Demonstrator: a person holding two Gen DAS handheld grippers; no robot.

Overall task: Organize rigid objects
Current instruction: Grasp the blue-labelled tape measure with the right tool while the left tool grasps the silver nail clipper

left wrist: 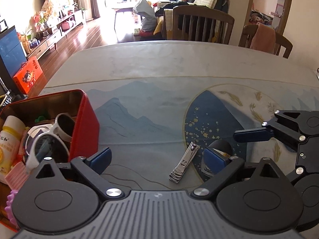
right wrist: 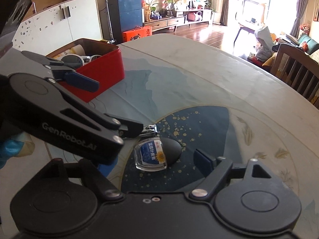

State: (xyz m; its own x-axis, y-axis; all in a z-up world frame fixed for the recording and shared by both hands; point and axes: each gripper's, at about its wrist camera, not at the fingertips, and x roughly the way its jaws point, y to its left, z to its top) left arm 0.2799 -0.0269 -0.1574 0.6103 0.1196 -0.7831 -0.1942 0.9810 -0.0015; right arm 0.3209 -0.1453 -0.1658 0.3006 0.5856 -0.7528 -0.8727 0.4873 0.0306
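A silver nail clipper [left wrist: 184, 165] lies on the table mat between the fingers of my open left gripper [left wrist: 157, 158]; in the right wrist view only its tip [right wrist: 149, 129] shows. A small clear bottle with a black cap [right wrist: 157, 155] lies on its side just right of the clipper; it also shows in the left wrist view [left wrist: 220, 151]. My right gripper [right wrist: 151, 159] is open with the bottle between its fingers, and its left finger is hidden behind the left gripper. A red tin box [left wrist: 87, 119] at the left holds white sunglasses [left wrist: 53, 137] and a yellow bottle [left wrist: 10, 139].
The table [left wrist: 169, 59] carries a painted blue mat [left wrist: 139, 107]. Wooden chairs [left wrist: 201, 25] stand at its far side. The two grippers overlap closely over the mat; the left gripper's body [right wrist: 65, 119] crosses the right wrist view. Pink and purple items [left wrist: 12, 179] lie by the box.
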